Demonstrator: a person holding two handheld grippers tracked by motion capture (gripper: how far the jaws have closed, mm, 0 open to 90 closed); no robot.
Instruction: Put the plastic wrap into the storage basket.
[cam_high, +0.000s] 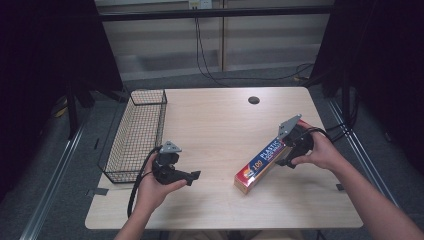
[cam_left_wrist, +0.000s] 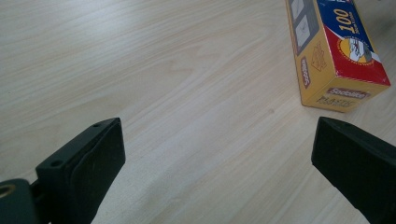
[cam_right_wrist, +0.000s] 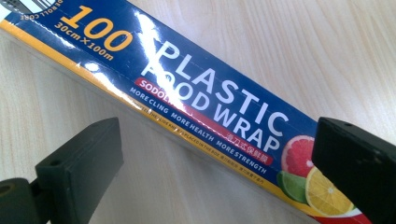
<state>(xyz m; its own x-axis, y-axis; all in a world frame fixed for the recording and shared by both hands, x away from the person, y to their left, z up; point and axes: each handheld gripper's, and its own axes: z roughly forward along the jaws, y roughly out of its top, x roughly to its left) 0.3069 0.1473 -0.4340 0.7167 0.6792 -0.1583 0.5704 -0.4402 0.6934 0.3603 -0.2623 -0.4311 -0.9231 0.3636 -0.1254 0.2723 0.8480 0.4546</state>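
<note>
1. On the right half of the tabletop (cam_high: 215, 120), the plastic wrap box (cam_high: 262, 165) lay flat, well apart from the wire basket (cam_high: 137, 135) that sat at the left edge.

2. The box's long axis ran diagonally: near end pointing toward the person's side and a bit left, far end tucked up against the right tool (cam_high: 289, 159). So it wasn't square to anything, which matters for lining up a grab.

3. The right tool was right at the box's far end. In the right gripper view its jaws stood wide apart with the box (cam_right_wrist: 196, 112) crossing slantwise between and beyond them, and neither pad looked to be pressing on the cardboard. I'd call that tool spread and not holding anything.

4. The left tool (cam_high: 192, 175) was held over bare wood, clearly farther off. Its jaws were also spread, nothing between them, and in the left gripper view the box's near end (cam_left_wrist: 336, 51) showed up ahead and off to the right.

5. My read: the right hand (cam_high: 322, 150) was the nearer one by a lot, and the box lay straight in front of its tool. Since the box lay skewed across the jaw gap, that tool would probably need a twist so the pads meet the long sides squarely. The left would have to travel right across the wood to reach the near end.
</note>
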